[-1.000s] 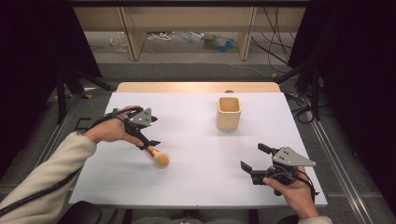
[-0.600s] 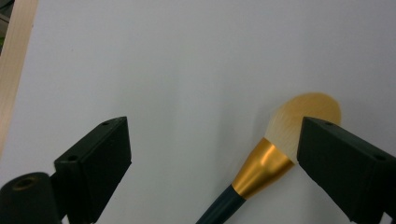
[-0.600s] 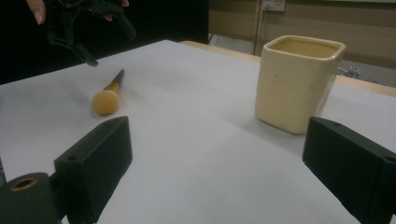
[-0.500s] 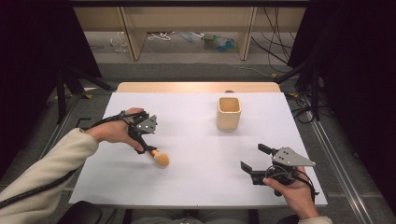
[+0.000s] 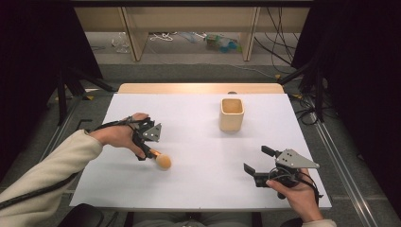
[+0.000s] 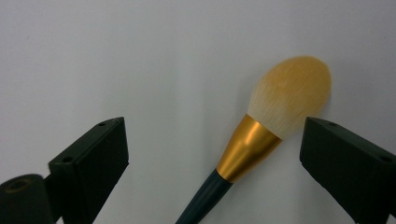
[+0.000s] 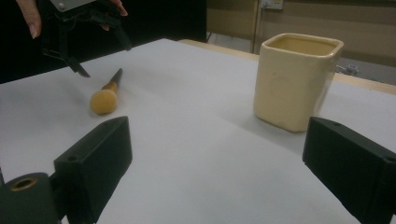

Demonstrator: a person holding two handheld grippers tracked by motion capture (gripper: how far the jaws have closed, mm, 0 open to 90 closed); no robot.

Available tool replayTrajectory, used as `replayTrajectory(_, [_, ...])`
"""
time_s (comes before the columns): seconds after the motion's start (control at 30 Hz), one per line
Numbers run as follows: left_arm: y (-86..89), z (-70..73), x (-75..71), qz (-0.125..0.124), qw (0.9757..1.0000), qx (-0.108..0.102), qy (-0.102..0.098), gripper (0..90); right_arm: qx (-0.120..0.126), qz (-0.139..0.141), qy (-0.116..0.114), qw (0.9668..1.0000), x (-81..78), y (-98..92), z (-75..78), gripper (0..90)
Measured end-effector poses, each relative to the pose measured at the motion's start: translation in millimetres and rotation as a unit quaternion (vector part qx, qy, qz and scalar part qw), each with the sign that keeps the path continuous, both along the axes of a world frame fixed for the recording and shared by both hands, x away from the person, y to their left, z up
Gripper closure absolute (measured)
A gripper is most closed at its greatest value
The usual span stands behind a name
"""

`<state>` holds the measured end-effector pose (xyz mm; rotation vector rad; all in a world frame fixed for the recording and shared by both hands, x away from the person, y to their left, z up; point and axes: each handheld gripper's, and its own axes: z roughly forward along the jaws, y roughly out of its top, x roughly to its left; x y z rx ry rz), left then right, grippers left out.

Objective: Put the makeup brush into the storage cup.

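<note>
Nearest the person in the high view, the right tongs rest low on the white tabletop at its near right corner, held in the right hand, jaws spread wide with nothing between them. The right gripper view looks out along those parted jaws and shows what the high view cannot: the side wall of the cream cup, square-mouthed with rounded corners, standing upright well ahead of the jaws.

Farther in, on the left, a makeup brush lies flat on the tabletop, its orange bristle head pointing toward the near edge and its dark handle running up under the left tongs. The left hand holds those tongs tilted down over the handle. The left gripper view gives the detail missing from above: the jaws stand wide apart on either side of the brush, neither one touching it, the gold ferrule lying between them and the bristles near the right-hand jaw.

Farthest off, the cup stands toward the back of the tabletop, well apart from both tongs and the brush
</note>
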<state>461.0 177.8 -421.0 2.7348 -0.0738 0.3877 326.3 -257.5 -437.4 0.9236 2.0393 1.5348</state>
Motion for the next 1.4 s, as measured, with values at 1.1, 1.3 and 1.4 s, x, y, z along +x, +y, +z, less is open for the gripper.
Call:
replayTrajectory(1.1, [-4.7,-28.2,6.0,-0.019,0.9981,0.047,0.033,9.3,-0.014,-0.004,-0.011,0.9998,1.5,-1.8,-0.4,9.0])
replayTrajectory(1.3, [-6.5,-30.6,7.4,-0.026,0.9971,0.060,0.037,10.8,-0.010,-0.003,0.000,0.9999,0.1,-1.5,-0.1,9.0])
replayTrajectory(1.4, [-7.0,-31.1,8.0,-0.026,0.9967,0.065,0.040,11.2,-0.010,-0.003,0.001,0.9999,0.2,-1.4,-0.2,9.0])
